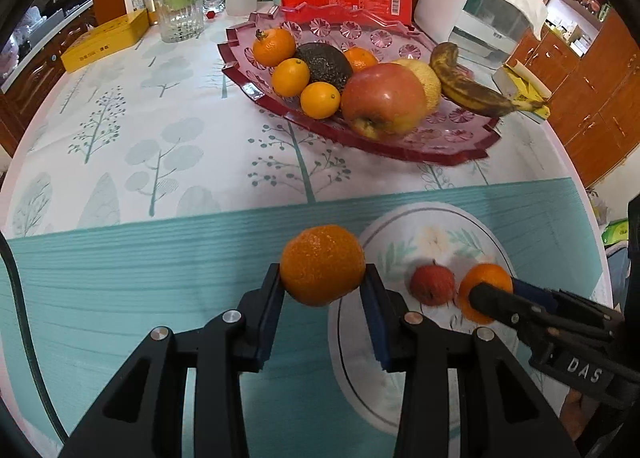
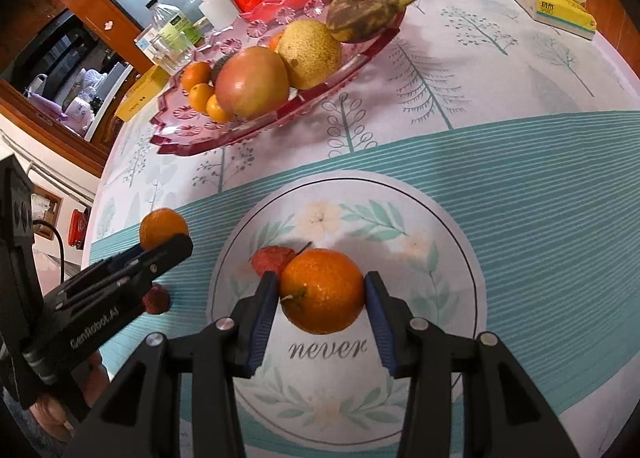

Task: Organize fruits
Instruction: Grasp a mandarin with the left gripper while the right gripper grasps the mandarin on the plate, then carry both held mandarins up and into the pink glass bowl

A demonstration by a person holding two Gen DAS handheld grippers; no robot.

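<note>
Left tool (image 1: 322, 282): clamped on a tangerine (image 1: 322, 264), raised off the surface (image 1: 120, 278). Right tool (image 2: 322, 290): clamped on a second tangerine (image 2: 322, 290) above the printed circle (image 2: 452, 226); lychee (image 2: 270, 259) just ahead-left. Fruit tray (image 2: 192, 138) well ahead, the likely destination.

open tablecloth (image 1: 120, 258) left, fruit tray (image 1: 400, 146) ahead, lychee (image 2: 270, 260) just behind right hand-held gripper (image 2: 322, 292)
</note>
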